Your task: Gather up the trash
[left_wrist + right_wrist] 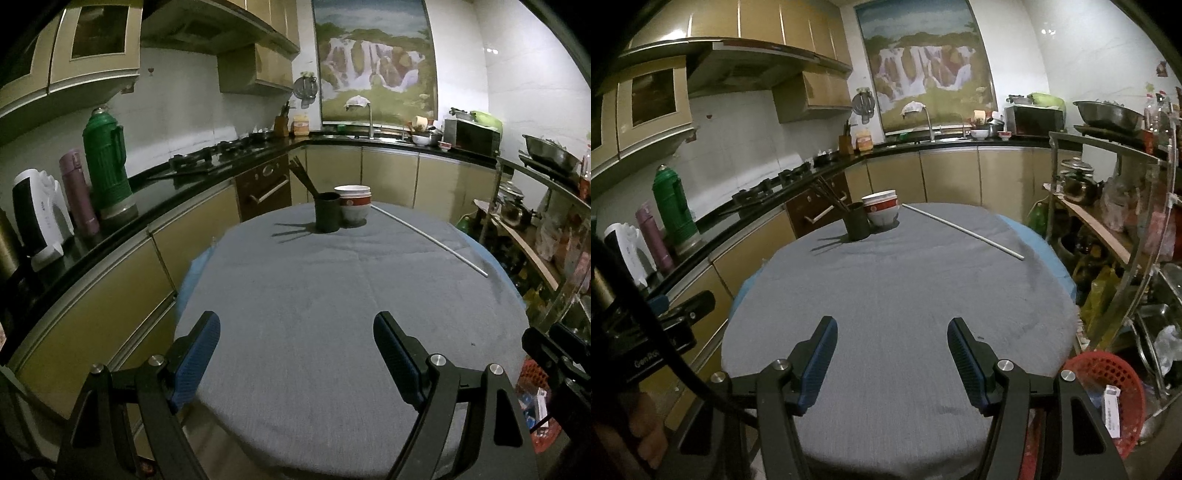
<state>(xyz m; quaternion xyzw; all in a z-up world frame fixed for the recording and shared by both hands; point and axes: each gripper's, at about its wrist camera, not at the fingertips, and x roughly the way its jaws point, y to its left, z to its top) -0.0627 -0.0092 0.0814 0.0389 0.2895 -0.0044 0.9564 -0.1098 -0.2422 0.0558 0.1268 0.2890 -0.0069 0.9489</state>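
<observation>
Left wrist view, left gripper (pixel 297 354) jaws spread wide and empty over the near grey bench (pixel 314 295), dark cup (pixel 327 214) touching stacked bowls (pixel 352 205) at the far edge, thin white rod (pixel 430 242) far right, right wrist view, right gripper (pixel 892 358) jaws apart, empty, red basket (pixel 1108 384) holding trash near right beside the bench.

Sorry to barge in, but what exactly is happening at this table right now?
A person holds a gripper in each hand over a round table covered in grey cloth, collecting trash. The left gripper and right gripper are both open and empty. At the far side stand a dark cup of chopsticks and stacked bowls, with a long thin white rod lying nearby. A red basket beside the table already holds some packaging.
</observation>
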